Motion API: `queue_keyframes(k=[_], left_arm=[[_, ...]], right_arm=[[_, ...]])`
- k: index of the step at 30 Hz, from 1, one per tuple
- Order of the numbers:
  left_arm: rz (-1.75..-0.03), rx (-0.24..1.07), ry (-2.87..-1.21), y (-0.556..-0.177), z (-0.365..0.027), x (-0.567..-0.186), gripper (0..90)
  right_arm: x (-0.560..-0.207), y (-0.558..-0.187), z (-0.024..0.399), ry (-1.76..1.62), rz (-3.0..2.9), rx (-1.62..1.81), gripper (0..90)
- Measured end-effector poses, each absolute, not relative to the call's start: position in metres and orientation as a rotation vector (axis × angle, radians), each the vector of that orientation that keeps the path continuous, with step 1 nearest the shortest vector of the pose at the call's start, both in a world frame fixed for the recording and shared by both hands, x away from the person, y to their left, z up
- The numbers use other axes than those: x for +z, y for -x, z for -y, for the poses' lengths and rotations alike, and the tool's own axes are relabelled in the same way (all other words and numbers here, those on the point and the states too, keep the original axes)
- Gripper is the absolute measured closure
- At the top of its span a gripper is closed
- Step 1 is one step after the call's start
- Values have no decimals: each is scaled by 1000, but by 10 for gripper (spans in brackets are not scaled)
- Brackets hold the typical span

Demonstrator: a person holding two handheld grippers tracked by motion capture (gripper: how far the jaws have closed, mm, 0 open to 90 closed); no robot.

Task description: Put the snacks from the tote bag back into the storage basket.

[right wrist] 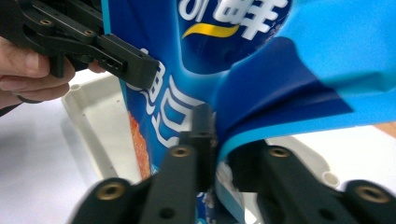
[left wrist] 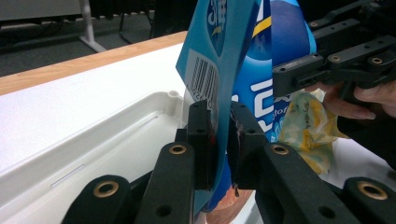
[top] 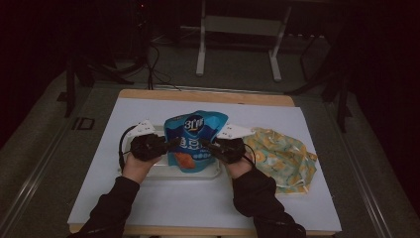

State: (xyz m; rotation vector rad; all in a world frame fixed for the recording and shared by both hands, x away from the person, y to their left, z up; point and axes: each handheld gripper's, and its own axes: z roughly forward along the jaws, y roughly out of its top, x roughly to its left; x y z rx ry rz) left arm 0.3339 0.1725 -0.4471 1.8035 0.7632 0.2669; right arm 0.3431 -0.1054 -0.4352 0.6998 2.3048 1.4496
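Above the white tray, a glossy blue snack bag (barcoded back), pinched by both tools.

One counter, with one white sheet spread over it. On that sits one white tray. One blue snack bag stands over the tray. One yellow patterned cloth lies to the right. Two claws: the left claw and the right claw, each pinching an edge of the one bag. Two hands, two dark sleeves. Behind the counter, one white frame stands on two legs.
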Motion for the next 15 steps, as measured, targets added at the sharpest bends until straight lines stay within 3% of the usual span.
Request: queue_keyframes(k=[5, 8, 11, 12, 15], left_arm=[[-786, 282, -1785, -332, -176, -448, 688], [-805, 286, -1791, -330, -180, -449, 623], [-801, 286, -1790, -329, -181, -449, 569], [-795, 294, -1792, -327, -181, -448, 533], [-811, 316, -1790, -324, -181, -449, 411]], right_arm=[[-433, -344, 107, -711, -2303, 1462, 681], [-431, -344, 109, -703, -2323, 1452, 556], [-431, -345, 110, -706, -2334, 1451, 514], [-432, -345, 111, -697, -2352, 1449, 451], [-432, -344, 114, -695, -2351, 1477, 375]])
